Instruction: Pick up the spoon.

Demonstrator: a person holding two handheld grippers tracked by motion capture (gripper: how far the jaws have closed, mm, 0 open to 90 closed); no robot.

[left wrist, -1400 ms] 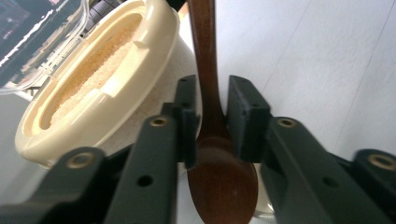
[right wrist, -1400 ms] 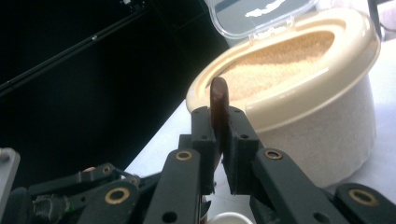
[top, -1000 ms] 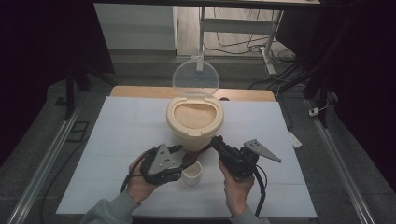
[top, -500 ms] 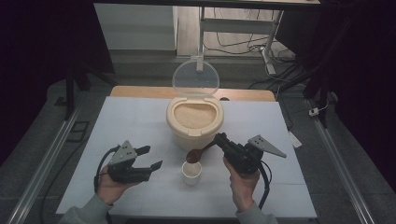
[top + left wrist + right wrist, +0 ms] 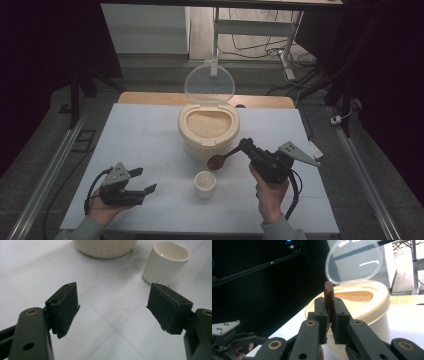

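A brown wooden spoon [image 5: 225,158] sits just right of centre in the high view, its handle clamped at the right, its bowl pointing left and hanging above the table beside the tub's front wall; a small white ribbed cup [image 5: 205,183] stands upright below it, lower centre, mouth open, apparently empty, apart from the spoon.

A pale blue-white table [image 5: 150,135] carries a cream container [image 5: 208,131] at centre and a white cup [image 5: 205,183] nearer.
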